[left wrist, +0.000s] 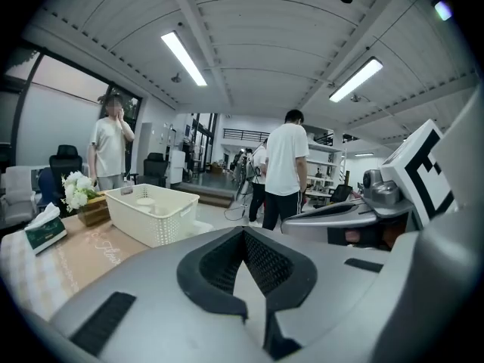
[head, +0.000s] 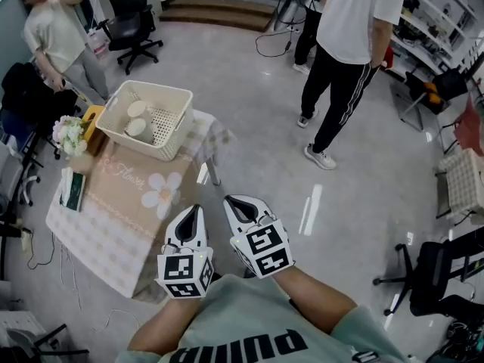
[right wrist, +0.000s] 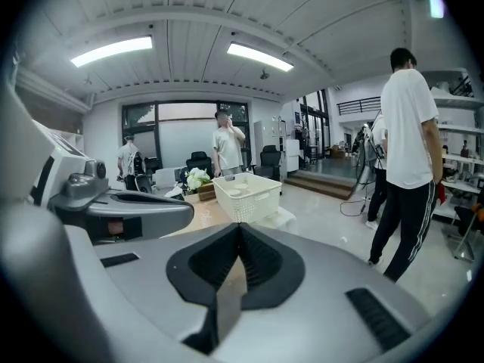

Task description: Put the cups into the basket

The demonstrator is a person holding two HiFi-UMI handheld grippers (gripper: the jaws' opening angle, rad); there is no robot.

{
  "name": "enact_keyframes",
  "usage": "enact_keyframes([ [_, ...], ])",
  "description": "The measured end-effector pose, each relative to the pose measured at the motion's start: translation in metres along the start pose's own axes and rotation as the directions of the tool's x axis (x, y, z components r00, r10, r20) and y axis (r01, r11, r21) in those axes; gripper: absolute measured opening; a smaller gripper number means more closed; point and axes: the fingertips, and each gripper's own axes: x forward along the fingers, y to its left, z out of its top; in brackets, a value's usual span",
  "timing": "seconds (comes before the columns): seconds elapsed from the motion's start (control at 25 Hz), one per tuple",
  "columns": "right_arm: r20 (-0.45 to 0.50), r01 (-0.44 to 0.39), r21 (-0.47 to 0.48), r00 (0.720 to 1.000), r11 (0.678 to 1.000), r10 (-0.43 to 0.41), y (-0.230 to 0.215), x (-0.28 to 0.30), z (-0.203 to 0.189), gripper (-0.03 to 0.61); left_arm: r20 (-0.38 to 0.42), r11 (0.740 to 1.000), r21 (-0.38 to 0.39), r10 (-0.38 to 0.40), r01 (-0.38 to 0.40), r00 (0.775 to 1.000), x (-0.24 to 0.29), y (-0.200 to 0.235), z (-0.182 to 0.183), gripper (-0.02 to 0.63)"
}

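Observation:
A white slatted basket (head: 162, 131) stands at the far end of the cloth-covered table (head: 113, 225). Two pale cups (head: 137, 110) lie inside it, one behind the other. The basket (left wrist: 155, 214) also shows in the left gripper view with a cup (left wrist: 144, 201) in it, and the basket (right wrist: 246, 195) is straight ahead in the right gripper view. My left gripper (head: 195, 210) and right gripper (head: 236, 202) are held side by side close to my body, off the table's near corner. Both are shut, with nothing between the jaws.
A flower bunch (head: 69, 134), a wooden box (head: 91, 118) and a green tissue pack (head: 73, 190) sit along the table's left side. A person in a white shirt (head: 348, 44) stands on the floor at right, another (head: 57, 36) at far left. Office chairs (head: 132, 21) stand around.

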Motion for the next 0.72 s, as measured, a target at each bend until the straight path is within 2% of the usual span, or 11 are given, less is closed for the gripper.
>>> enact_keyframes([
  [0.12, -0.001, -0.04, 0.014, 0.999, 0.999, 0.04, -0.007, -0.025, -0.008, 0.014, 0.001, 0.999, 0.005, 0.041, -0.041, 0.999, -0.008, -0.025, -0.005, -0.002],
  [0.28, -0.008, -0.058, -0.013, 0.998, 0.998, 0.058, -0.015, -0.048, -0.021, 0.014, -0.002, 0.997, 0.001, 0.079, -0.079, 0.997, -0.019, -0.047, -0.015, -0.002],
  [0.6, -0.012, -0.097, -0.022, 0.995, 0.995, 0.097, 0.022, -0.068, -0.036, 0.012, 0.002, 0.993, -0.01, 0.12, -0.12, 0.993, -0.056, -0.048, -0.028, -0.003],
  [0.72, -0.006, -0.079, -0.02, 0.997, 0.997, 0.079, 0.033, -0.069, -0.04, 0.011, 0.006, 0.994, -0.005, 0.113, -0.113, 0.994, -0.067, -0.044, -0.032, -0.002],
])
